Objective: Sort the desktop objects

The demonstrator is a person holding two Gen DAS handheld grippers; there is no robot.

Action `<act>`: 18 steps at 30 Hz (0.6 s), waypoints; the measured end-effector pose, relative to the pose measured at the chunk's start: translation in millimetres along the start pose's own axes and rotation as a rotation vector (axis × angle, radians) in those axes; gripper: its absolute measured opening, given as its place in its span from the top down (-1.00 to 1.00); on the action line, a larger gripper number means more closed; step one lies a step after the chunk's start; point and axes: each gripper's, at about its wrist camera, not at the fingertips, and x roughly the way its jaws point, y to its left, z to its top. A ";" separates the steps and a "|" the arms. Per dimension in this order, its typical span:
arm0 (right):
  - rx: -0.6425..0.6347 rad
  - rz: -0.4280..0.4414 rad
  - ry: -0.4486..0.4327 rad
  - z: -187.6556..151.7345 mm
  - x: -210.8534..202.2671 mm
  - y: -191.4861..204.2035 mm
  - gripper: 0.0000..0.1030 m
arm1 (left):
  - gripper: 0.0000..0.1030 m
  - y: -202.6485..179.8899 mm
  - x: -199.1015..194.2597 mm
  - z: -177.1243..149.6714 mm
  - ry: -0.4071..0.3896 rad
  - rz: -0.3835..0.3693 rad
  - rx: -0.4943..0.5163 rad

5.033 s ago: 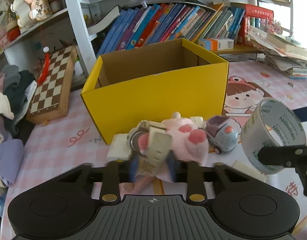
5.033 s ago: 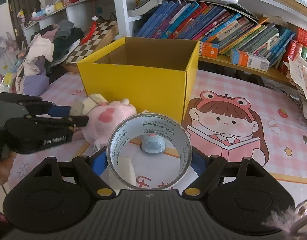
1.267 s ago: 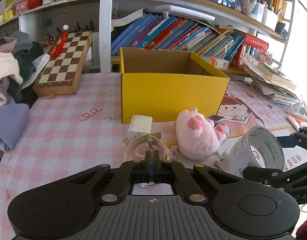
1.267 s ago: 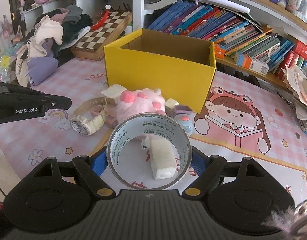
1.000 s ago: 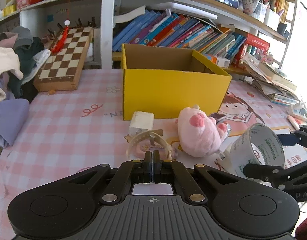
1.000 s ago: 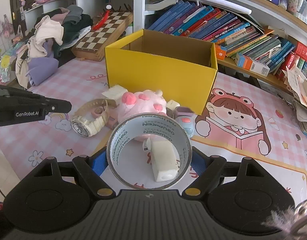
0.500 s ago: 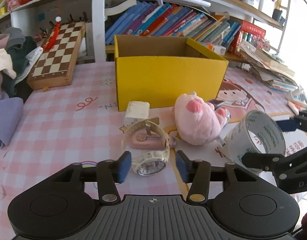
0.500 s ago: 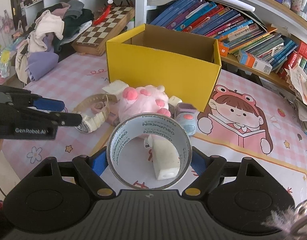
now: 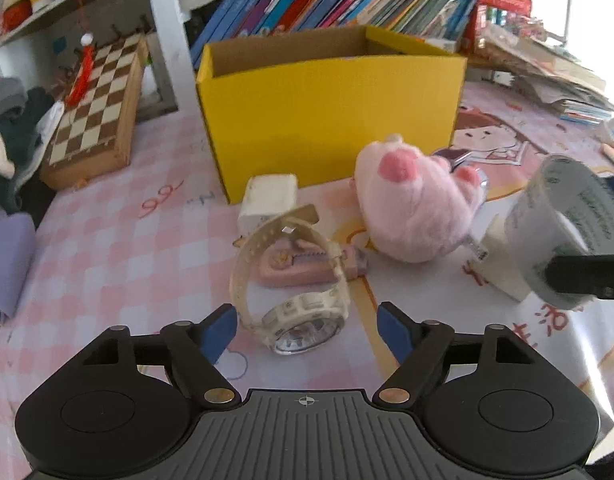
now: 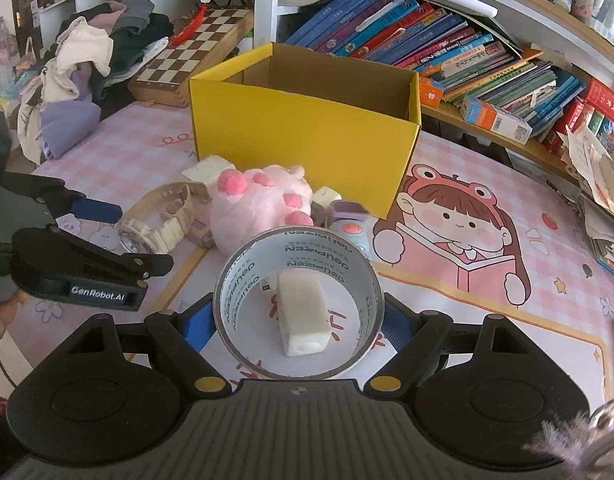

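My left gripper (image 9: 307, 326) is open, its blue fingertips on either side of a cream wristwatch (image 9: 295, 280) that stands on the pink checked tablecloth. The watch also shows in the right wrist view (image 10: 159, 224). My right gripper (image 10: 297, 322) is shut on a roll of grey tape (image 10: 299, 304), held above the table; the roll shows at the right of the left wrist view (image 9: 567, 232). An open yellow box (image 9: 331, 108) stands behind, with a pink plush toy (image 9: 411, 208) in front of it.
A white block (image 9: 269, 196), a pink flat item (image 9: 303, 266) under the watch strap, a small toy car (image 10: 349, 228) and a white foam block (image 10: 303, 316) lie near the plush. A chessboard (image 9: 95, 112), clothes and bookshelves stand behind.
My left gripper has opened from shut and moved forward and down, so its fingertips now flank the watch. My right gripper still holds the tape roll in about the same place.
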 end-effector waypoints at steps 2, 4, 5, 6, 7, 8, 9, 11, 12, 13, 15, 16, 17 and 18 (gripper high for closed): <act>-0.003 0.001 0.005 -0.5 1.0 -1.3 -0.59 | -0.54 3.7 4.9 0.7 0.006 -0.001 -0.042; -0.007 0.003 0.010 -1.0 1.8 -2.3 -0.59 | -0.54 7.3 10.3 1.6 0.018 0.001 -0.082; -0.008 0.005 0.011 -1.3 2.1 -2.6 -0.59 | -0.54 9.1 11.8 1.6 0.019 -0.002 -0.098; -0.010 0.007 0.012 -1.6 2.2 -2.9 -0.59 | -0.53 10.8 12.9 1.3 0.019 -0.006 -0.112; -0.012 0.009 0.014 -2.0 2.3 -3.2 -0.59 | -0.52 12.6 14.0 1.1 0.018 -0.009 -0.127; -0.012 0.010 0.015 -2.2 2.2 -3.4 -0.59 | -0.50 13.4 14.5 0.6 0.017 -0.009 -0.133; -0.013 0.012 0.016 -2.5 2.2 -3.4 -0.59 | -0.35 13.9 14.9 0.0 0.015 -0.009 -0.137; -0.013 0.014 0.016 -3.0 1.7 -3.0 -0.59 | -0.27 14.9 14.0 -1.4 0.010 -0.018 -0.141; -0.013 0.014 0.015 -3.1 1.2 -2.3 -0.59 | -0.25 15.3 13.1 -2.1 0.009 -0.017 -0.142; -0.012 0.014 0.015 -3.3 0.7 -1.6 -0.59 | -0.24 15.2 12.2 -2.8 0.008 -0.015 -0.141; -0.011 0.014 0.013 -3.7 -0.3 -0.3 -0.59 | -0.22 16.2 9.0 -4.5 0.001 -0.018 -0.143; -0.010 0.014 0.012 -3.8 -0.8 0.4 -0.59 | -0.22 17.5 6.2 -5.0 -0.006 -0.020 -0.146; -0.010 0.014 0.011 -4.0 -1.3 1.1 -0.59 | -0.22 18.8 2.1 -5.7 -0.016 -0.022 -0.149; -0.009 0.014 0.010 -4.2 -1.8 1.8 -0.59 | -0.21 20.0 -2.1 -5.5 -0.025 -0.022 -0.149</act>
